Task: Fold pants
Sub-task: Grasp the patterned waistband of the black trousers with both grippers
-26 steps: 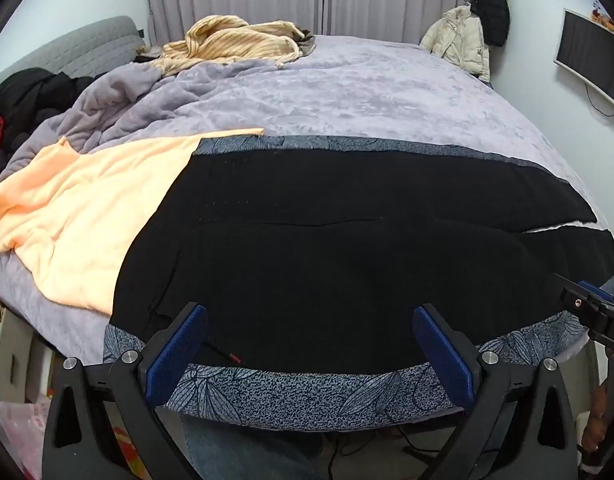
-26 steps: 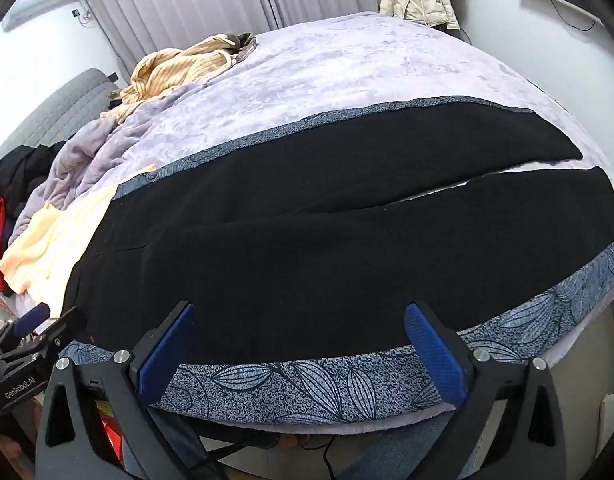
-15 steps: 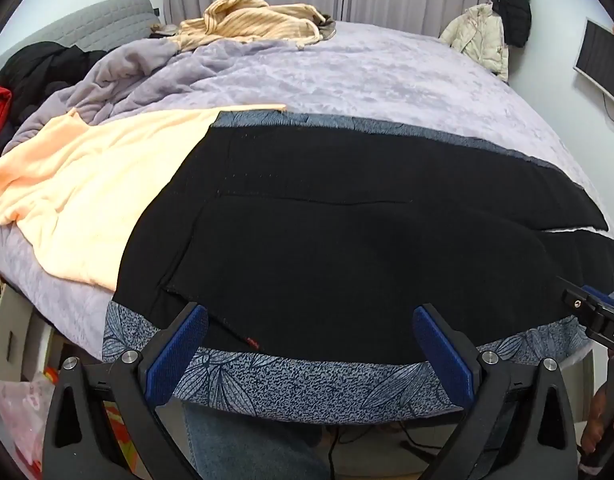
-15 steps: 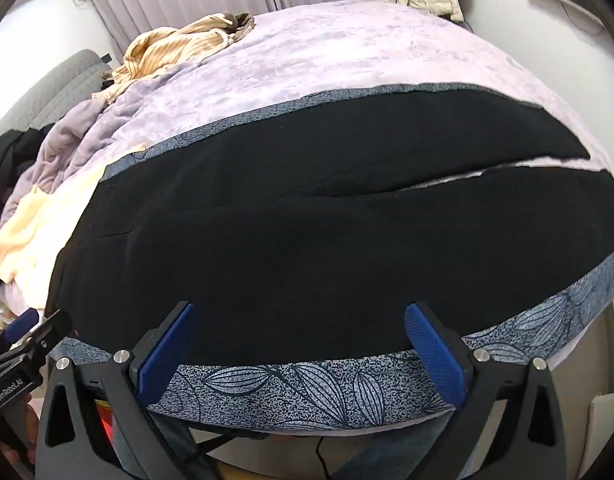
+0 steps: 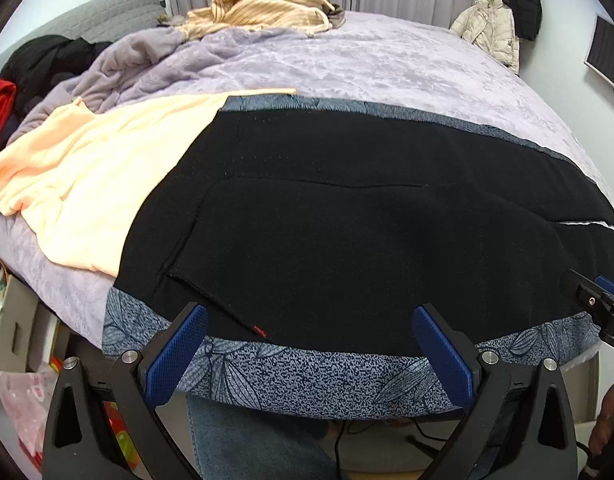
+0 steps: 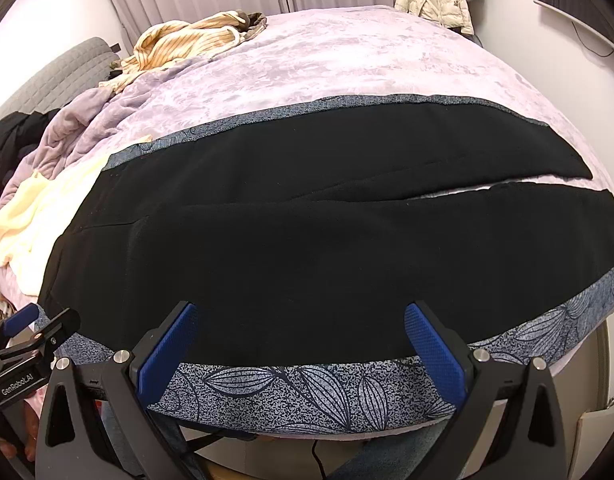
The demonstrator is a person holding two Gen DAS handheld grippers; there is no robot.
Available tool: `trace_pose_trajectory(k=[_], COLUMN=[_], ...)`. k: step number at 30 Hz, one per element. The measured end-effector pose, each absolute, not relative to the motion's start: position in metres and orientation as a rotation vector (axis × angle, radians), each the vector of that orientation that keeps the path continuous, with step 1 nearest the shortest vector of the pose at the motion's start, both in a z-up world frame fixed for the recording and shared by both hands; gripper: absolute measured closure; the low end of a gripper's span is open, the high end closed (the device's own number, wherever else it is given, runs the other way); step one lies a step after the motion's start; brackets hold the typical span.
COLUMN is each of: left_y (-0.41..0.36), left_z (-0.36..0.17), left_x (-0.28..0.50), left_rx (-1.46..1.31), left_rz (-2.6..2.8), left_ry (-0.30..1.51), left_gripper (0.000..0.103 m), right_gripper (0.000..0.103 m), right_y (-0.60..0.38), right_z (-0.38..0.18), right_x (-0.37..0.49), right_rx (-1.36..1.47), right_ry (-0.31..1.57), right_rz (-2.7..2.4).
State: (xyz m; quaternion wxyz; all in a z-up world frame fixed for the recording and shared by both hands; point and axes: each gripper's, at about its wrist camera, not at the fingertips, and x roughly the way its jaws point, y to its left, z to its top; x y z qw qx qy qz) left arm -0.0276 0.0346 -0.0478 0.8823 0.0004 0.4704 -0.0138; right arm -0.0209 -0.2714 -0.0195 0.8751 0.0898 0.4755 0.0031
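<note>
Black pants [image 5: 347, 232] lie spread flat on a blue leaf-patterned cloth [image 5: 291, 372] at the near edge of the bed, waist to the left, legs running right. In the right wrist view the pants [image 6: 327, 240] show the two legs split apart at the right. My left gripper [image 5: 307, 344] is open and empty, hovering over the near edge by the waist end. My right gripper [image 6: 299, 340] is open and empty over the near edge of the legs. Each gripper shows at the edge of the other's view.
A peach garment [image 5: 99, 184] lies left of the pants. A lilac quilt [image 5: 367, 64] covers the bed, with a striped yellow garment [image 5: 263, 12] at the far side. Dark and red clothes [image 5: 11, 92] are piled at the left. Jackets [image 5: 495, 28] hang at the far right.
Both grippers have moved closer to the bed and tilted down a little; the pants fill more of each view. The pants have not moved. Both jaws stay open.
</note>
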Motion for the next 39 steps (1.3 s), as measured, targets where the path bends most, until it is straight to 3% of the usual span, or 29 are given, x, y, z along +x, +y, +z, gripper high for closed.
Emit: trace_pose_trajectory(k=[39], left_y=[0.019], left_z=[-0.046], left_x=[-0.011], left_rx=[0.06], left_rz=[0.034], left_ry=[1.076], left_gripper=[0.0], right_gripper=[0.0], right_y=[-0.273], right_z=[-0.028], right_x=[-0.024], right_rx=[0.195], right_ry=[1.018], right_rz=[-0.024])
